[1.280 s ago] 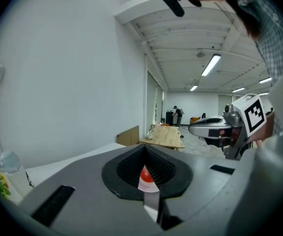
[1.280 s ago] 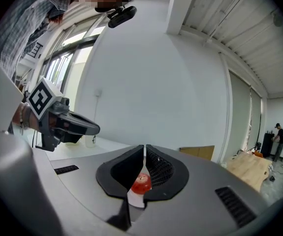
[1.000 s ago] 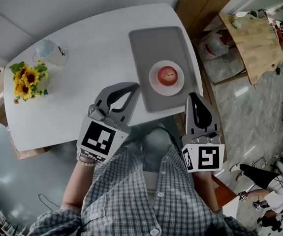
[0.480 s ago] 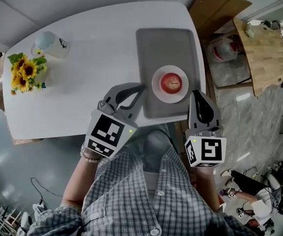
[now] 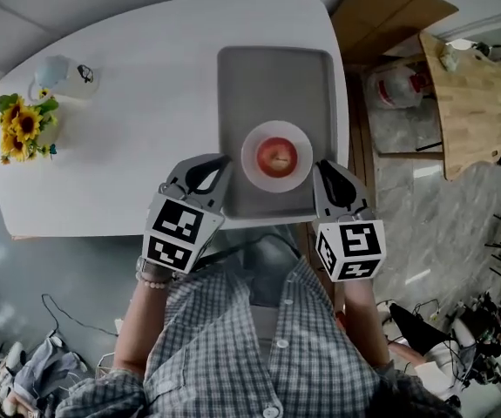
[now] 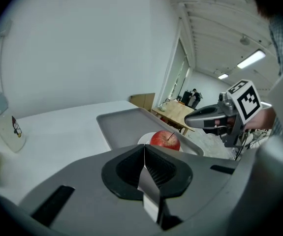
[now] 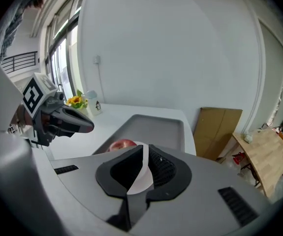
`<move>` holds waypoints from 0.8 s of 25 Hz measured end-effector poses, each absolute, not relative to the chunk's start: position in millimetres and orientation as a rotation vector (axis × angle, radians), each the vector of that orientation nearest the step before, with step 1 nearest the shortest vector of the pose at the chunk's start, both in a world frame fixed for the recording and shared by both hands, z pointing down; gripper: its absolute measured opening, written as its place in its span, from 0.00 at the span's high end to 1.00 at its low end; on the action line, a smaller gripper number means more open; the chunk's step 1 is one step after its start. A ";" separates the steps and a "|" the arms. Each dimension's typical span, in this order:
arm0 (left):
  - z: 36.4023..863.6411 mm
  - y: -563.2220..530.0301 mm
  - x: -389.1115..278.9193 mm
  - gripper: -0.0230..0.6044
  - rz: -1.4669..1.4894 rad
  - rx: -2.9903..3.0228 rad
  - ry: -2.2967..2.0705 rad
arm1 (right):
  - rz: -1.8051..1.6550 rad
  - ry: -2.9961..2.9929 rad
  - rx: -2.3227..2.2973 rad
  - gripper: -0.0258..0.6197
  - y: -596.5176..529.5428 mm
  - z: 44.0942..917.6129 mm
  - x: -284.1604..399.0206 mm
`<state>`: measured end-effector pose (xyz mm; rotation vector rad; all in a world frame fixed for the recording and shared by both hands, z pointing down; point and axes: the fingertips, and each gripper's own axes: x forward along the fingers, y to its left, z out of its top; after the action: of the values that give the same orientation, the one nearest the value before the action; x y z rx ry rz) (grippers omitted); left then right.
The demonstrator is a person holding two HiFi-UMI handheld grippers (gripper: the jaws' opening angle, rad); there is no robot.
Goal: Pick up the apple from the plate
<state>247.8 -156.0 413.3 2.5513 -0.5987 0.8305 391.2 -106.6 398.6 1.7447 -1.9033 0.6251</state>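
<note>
At the upper left of the head view, the sunflowers [image 5: 22, 124] and mug [image 5: 63, 72] stand well apart from the work; the left gripper [image 5: 222, 164], jaws pressed together on nothing, has moved in over the table [image 5: 145, 129] and now sits just beside the plate [image 5: 252, 171]; the apple [image 5: 276, 156] lies on that plate, centre frame, at the near end of the tray [image 5: 276, 77]; the right gripper [image 5: 322, 171], likewise pressed together and empty, has drawn up on the plate's right; both now flank the fruit, so the reach looks nearly done, though one must spread before grasping.
</note>
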 end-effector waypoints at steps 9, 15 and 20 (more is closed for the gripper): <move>454.4 -149.0 257.6 0.94 0.888 2.355 -0.682 | 0.751 -1.915 1.517 0.91 -113.6 447.5 401.9; 476.8 -141.9 261.2 0.83 0.934 2.239 -0.727 | 0.909 -1.921 1.414 0.82 -115.2 471.0 402.8; 491.2 -134.2 262.0 0.83 0.968 2.142 -0.764 | 1.009 -1.896 1.364 0.81 -113.4 484.5 403.8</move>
<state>262.0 -134.2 491.2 2.1416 -0.7638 0.9679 403.8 -113.4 484.5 1.3638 -1.8959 1.0089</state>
